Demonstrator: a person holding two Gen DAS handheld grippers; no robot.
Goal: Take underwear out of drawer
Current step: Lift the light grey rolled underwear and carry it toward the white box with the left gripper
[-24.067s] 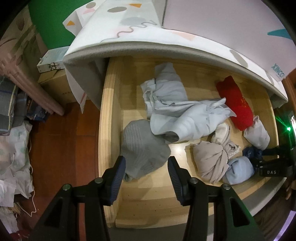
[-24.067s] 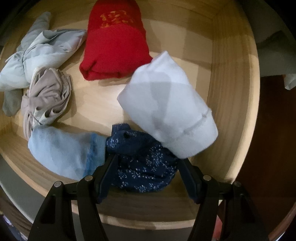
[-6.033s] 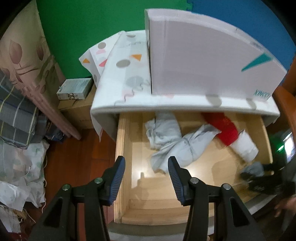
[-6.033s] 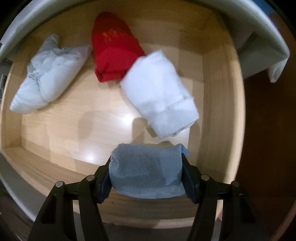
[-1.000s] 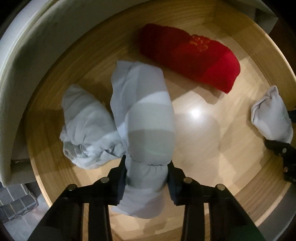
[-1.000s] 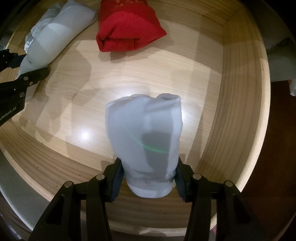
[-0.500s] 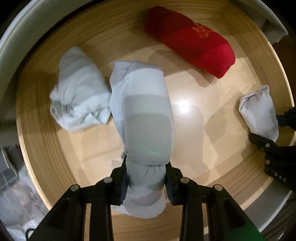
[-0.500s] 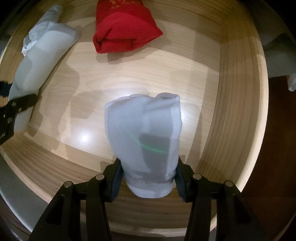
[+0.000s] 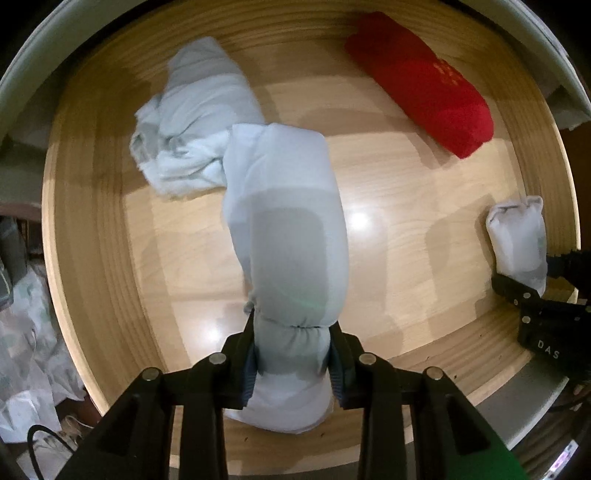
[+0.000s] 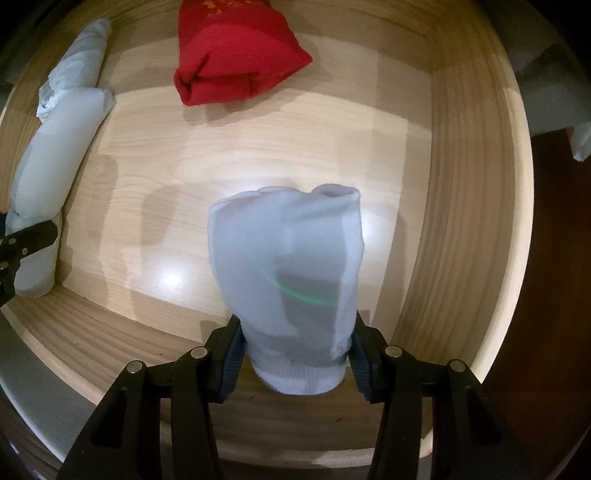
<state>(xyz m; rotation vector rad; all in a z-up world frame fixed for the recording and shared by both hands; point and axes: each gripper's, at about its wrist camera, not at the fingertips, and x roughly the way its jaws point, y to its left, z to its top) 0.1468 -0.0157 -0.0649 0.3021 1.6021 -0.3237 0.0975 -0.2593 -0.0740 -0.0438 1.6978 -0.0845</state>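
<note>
Claws each pinch 1 roll over the drawer.
Left claw squeezes a grey roll; right claw squeezes a white roll; red roll upper right.

A dark reddish wooden floor runs down the right edge of the right wrist frame. At the lower left of the left wrist frame, crumpled pale patterned fabric lies heaped beside a dark cable. A pale grey-white padded edge curves across the upper left.
</note>
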